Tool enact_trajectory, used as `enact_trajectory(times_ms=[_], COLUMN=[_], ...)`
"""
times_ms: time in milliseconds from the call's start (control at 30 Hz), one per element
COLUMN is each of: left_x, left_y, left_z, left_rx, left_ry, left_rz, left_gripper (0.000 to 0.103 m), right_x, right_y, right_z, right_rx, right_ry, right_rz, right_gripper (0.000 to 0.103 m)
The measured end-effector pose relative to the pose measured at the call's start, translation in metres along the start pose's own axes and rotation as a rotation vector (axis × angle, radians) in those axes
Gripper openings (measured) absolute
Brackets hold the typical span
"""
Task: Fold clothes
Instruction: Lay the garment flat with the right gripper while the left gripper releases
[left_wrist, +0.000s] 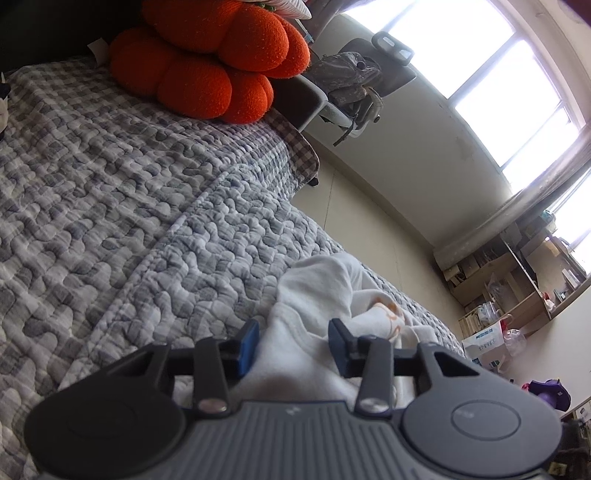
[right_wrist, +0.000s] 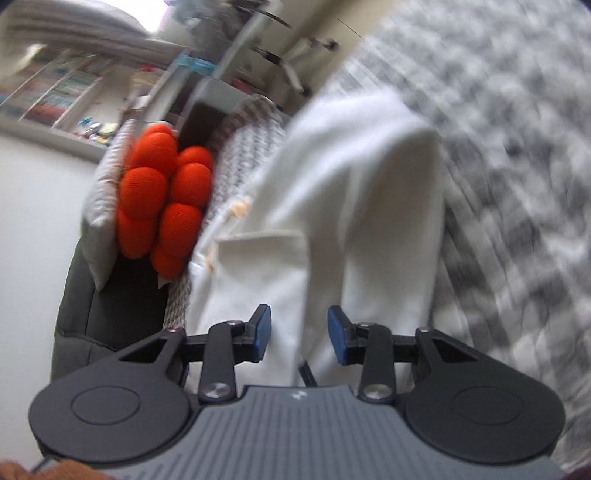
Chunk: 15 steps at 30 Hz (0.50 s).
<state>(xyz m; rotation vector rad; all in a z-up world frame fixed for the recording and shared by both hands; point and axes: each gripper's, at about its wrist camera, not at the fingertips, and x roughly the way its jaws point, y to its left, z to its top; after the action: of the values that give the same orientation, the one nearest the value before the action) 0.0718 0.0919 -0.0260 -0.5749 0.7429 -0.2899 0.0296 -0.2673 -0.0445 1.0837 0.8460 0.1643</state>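
Progress: you are only starting; the white garment (left_wrist: 314, 295) is lying rumpled on the quilt (left_wrist: 110, 184).
Left tongs (left_wrist: 293, 345): gripping bunched cloth.
Right tongs (right_wrist: 299, 334): grip unclear, cloth between.

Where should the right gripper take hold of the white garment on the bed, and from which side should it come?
Probably the raised fold of the white garment, straight ahead of the right gripper. Come from the near end, one finger either side: the ridge stands up off the quilt, so the jaws could close across it.

Both wrist views close over bed (left_wrist: 110, 184)
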Motion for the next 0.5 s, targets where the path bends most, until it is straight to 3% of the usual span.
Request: enact_trajectory(times_ms=[33, 133, 333, 500], left_x=[-0.002, -0.011, -0.022, -0.026], left_y=[0.001, 0.006, 0.002, -0.003], left_z=[0.000, 0.000, 0.002, 0.001], left_rx=[-0.016, -0.079, -0.077, -0.029], left_ry=[-0.011, -0.030, 0.004, 0.054], left_rz=[0.007, -0.005, -0.087, -0.088], left_gripper=[0.027, 0.018, 0.013, 0.011], right_x=[0.001, -0.001, -0.004, -0.007], right_y=[-0.007, -0.019, -0.026, -0.021], right_z=[0.000, 0.003, 0.008, 0.001], right_rx=[0.048, 0.140, 0.225, 0.196], right_ry=[0.006, -0.004, -0.034, -0.018], right_rz=[0.010, 0.038, 0.069, 0.096], right_gripper=[0.039, 0.038, 0.040, 0.055])
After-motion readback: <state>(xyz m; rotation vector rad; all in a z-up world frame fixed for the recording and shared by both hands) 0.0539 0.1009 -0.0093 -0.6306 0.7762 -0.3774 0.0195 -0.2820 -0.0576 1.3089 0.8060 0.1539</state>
